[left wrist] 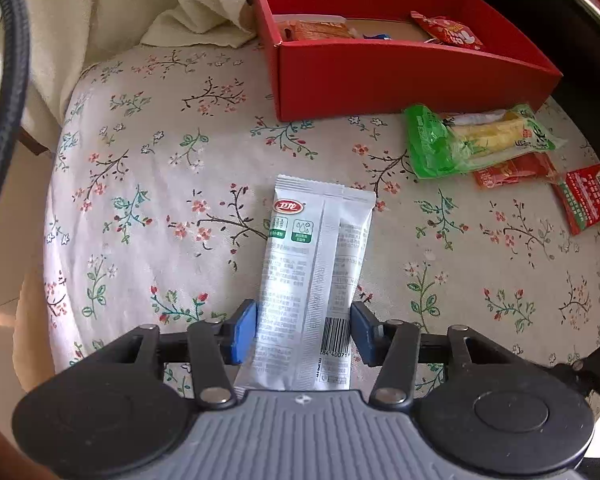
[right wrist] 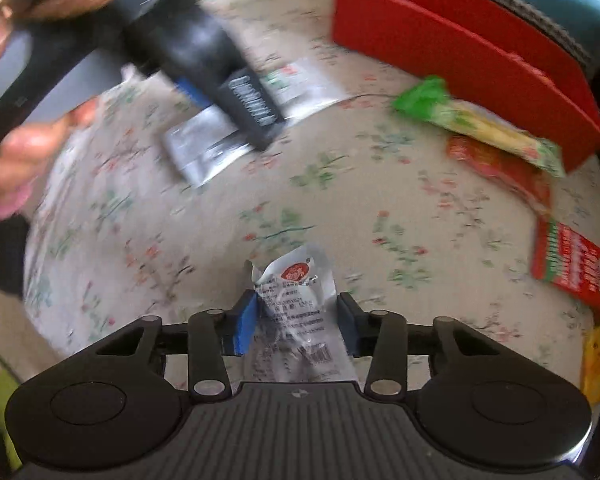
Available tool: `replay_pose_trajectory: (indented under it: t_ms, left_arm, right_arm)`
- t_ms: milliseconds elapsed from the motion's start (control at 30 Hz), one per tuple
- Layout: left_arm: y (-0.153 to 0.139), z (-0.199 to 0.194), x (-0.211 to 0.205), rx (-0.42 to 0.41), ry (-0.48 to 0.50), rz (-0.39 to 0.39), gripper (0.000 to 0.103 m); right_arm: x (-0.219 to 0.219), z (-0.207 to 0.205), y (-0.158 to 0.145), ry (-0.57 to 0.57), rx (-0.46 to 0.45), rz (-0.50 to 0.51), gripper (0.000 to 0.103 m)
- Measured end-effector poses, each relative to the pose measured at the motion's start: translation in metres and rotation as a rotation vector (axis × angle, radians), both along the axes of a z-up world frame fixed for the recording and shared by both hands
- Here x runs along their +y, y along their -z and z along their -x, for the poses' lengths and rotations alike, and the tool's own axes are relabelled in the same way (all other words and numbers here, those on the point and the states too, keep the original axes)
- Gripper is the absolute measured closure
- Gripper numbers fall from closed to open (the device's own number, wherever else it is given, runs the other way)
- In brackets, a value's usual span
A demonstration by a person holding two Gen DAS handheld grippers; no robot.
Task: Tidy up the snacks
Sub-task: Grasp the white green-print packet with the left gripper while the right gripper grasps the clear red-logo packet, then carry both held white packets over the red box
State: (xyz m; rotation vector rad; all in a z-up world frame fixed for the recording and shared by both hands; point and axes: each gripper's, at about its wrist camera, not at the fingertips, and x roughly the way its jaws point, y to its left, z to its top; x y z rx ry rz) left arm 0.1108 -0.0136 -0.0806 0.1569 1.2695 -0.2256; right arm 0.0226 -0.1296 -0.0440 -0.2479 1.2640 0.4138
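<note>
A long white snack packet (left wrist: 316,240) lies on the floral cloth, its near end between the blue pads of my left gripper (left wrist: 304,332), which press on both of its edges. In the right wrist view, which is blurred, the left gripper (right wrist: 236,108) stands over that same white packet (right wrist: 204,156). My right gripper (right wrist: 298,328) is shut on a small crumpled clear packet with a red logo (right wrist: 296,280), held just above the cloth. The red box (left wrist: 400,76) sits at the back with an orange packet (left wrist: 320,30) and a red packet (left wrist: 448,32) inside.
A green packet (left wrist: 472,140) lies in front of the red box (right wrist: 460,52), over a flat red packet (left wrist: 512,172). Another red packet (left wrist: 592,196) and a yellow one (right wrist: 598,356) lie at the right edge. A person's hand (right wrist: 20,160) is at left. A cream cloth (left wrist: 140,0) is behind.
</note>
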Motion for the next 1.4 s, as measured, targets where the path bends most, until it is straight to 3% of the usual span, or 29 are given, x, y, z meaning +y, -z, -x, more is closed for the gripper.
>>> replay_pose_trajectory:
  t_ms: [333, 733, 1000, 1400]
  left_arm:
    - [-0.010, -0.002, 0.005, -0.008, -0.021, 0.044, 0.060]
    - [-0.032, -0.001, -0.004, -0.106, -0.014, 0.027, 0.060]
    - [-0.045, 0.004, -0.012, -0.182, -0.002, 0.007, 0.060]
    - [-0.053, 0.005, -0.015, -0.222, -0.008, 0.008, 0.060]
  right_arm:
    - [-0.017, -0.013, -0.008, 0.083, -0.029, -0.039, 0.056]
    - [-0.049, -0.037, -0.038, 0.240, -0.128, -0.112, 0.056]
    - [-0.056, -0.046, -0.050, 0.280, -0.177, -0.138, 0.056]
    - [-0.060, -0.053, -0.061, 0.311, -0.224, -0.158, 0.056]
